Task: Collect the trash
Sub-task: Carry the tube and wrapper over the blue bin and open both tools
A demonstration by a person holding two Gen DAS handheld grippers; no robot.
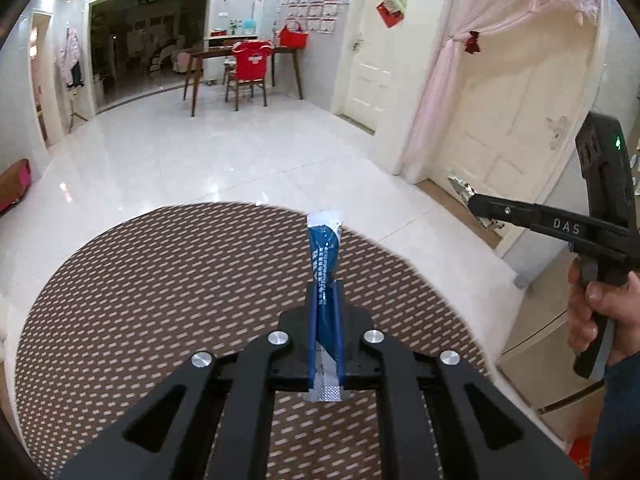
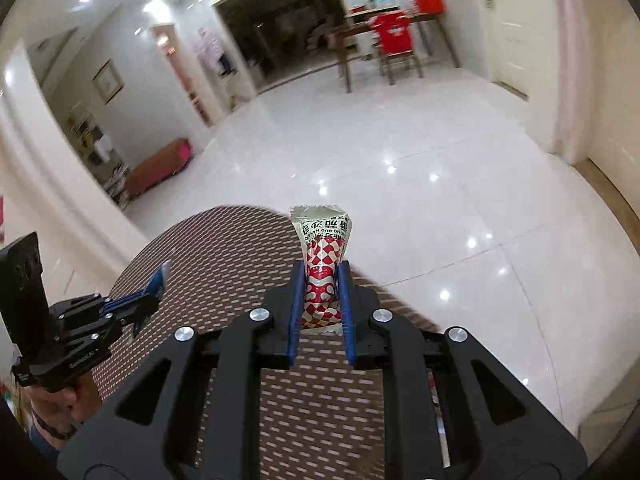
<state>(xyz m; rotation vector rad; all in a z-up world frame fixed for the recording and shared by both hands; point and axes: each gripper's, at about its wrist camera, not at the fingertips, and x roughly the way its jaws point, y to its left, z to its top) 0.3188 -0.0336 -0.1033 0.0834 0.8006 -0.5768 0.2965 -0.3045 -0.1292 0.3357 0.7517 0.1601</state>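
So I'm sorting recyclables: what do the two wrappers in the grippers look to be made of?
Blue wrapper, in the left gripper: thin glossy film, probably foil-lined plastic; its crimped lower end shines silver. Red-and-white wrapper, in the right gripper: printed glossy plastic film, creased, with silvery patches that suggest a metallised layer. Neither looks like paper.

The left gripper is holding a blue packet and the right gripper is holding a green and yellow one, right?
Not quite. The left gripper does hold a blue packet, but the right gripper holds a red and white packet with a pale top, pinched between its fingers. The right wrist view shows it.
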